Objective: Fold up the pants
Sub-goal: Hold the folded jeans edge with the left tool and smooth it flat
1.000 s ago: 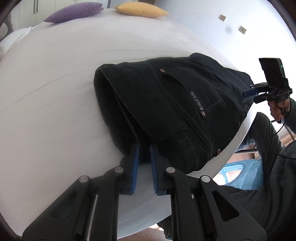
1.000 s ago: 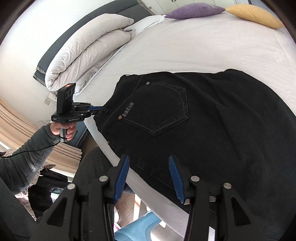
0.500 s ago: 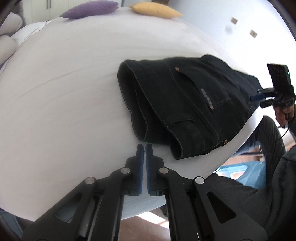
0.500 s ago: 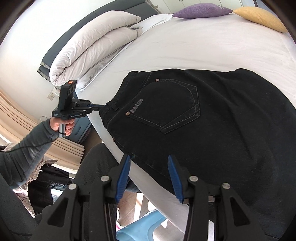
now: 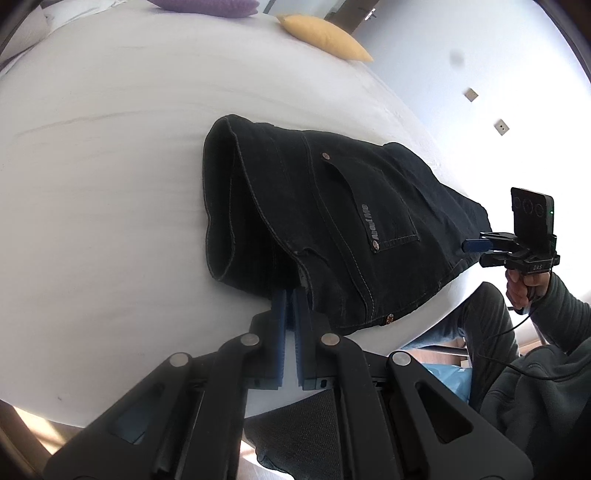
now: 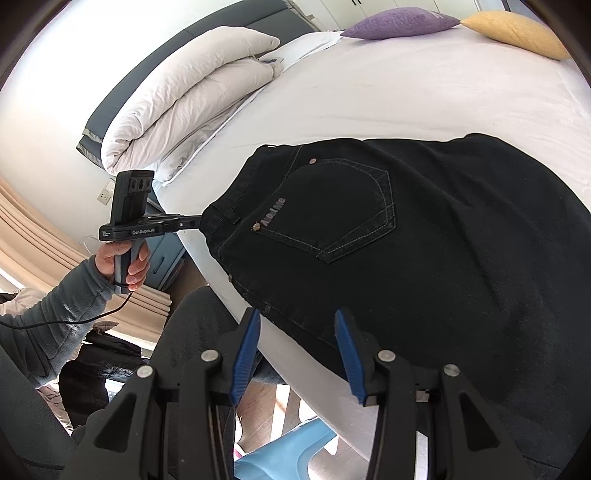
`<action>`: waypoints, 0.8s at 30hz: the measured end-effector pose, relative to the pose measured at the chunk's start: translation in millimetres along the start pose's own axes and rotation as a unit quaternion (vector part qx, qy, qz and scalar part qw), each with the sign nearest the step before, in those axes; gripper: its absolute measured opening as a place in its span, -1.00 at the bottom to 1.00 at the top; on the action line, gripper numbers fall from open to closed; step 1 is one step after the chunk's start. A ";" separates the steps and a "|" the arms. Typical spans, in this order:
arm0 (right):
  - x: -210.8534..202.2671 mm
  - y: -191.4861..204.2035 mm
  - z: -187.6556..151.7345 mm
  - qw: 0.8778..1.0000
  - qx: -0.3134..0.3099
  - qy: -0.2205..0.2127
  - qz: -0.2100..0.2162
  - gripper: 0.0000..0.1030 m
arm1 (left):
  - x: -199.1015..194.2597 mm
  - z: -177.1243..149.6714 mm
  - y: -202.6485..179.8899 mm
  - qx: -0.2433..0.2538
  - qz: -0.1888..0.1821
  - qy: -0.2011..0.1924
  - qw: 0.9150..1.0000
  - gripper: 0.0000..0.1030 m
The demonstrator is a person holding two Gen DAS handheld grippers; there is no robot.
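Note:
Black jeans [image 5: 332,221] lie folded on the white bed [image 5: 110,184], back pocket up, the waistband end toward me. My left gripper [image 5: 289,295] is shut. Its blue tips touch the near edge of the waistband, and no cloth shows between the pads. From the right wrist view the same left gripper [image 6: 192,223] points at the waistband corner of the jeans [image 6: 443,240]. My right gripper [image 6: 297,325] is open over the jeans' near edge at the side of the bed, its pads off the cloth. It also shows as the right gripper [image 5: 474,245] at the far end of the jeans.
A purple pillow [image 6: 399,22] and a yellow pillow [image 6: 513,31] lie at the far end of the bed. A rolled white duvet [image 6: 184,110] sits by the headboard. A blue plastic stool [image 6: 280,454] and the person's legs are below the bed's edge.
The left gripper closed, slid back off the waistband, then came forward again to its edge while rolling. The right gripper stayed in place and open.

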State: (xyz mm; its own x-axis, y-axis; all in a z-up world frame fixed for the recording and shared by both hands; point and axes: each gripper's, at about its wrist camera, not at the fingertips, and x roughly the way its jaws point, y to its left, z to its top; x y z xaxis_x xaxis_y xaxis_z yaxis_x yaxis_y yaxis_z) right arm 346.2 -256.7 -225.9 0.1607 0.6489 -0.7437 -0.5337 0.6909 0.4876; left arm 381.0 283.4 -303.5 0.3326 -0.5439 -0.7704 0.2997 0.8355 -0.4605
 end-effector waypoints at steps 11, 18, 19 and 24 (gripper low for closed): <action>-0.2 -1.7 -1.6 1.000 0.001 -0.004 0.000 -0.10 | -21.5 -2.5 6.7 -0.036 -0.029 -0.052 0.998 0.22; 1.5 -3.0 -0.9 1.000 0.002 -0.002 -0.004 -0.10 | 0.0 4.5 -19.0 0.025 -0.013 0.002 1.000 -0.07; 2.2 -3.3 -0.8 1.000 0.002 -0.001 -0.006 -0.10 | 7.0 4.3 -20.1 0.026 -0.004 0.011 1.000 -0.23; 1.5 -6.6 -2.0 1.000 0.006 -0.002 -0.007 -0.10 | 19.8 4.9 -23.0 0.031 0.008 0.016 0.999 -0.79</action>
State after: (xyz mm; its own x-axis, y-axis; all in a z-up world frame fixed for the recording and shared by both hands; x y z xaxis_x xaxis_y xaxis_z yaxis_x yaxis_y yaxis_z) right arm 348.2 -260.9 -231.2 0.1719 0.6398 -0.7491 -0.5217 0.7042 0.4817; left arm 385.0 253.0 -305.9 0.3093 -0.5268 -0.7917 0.3489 0.8373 -0.4209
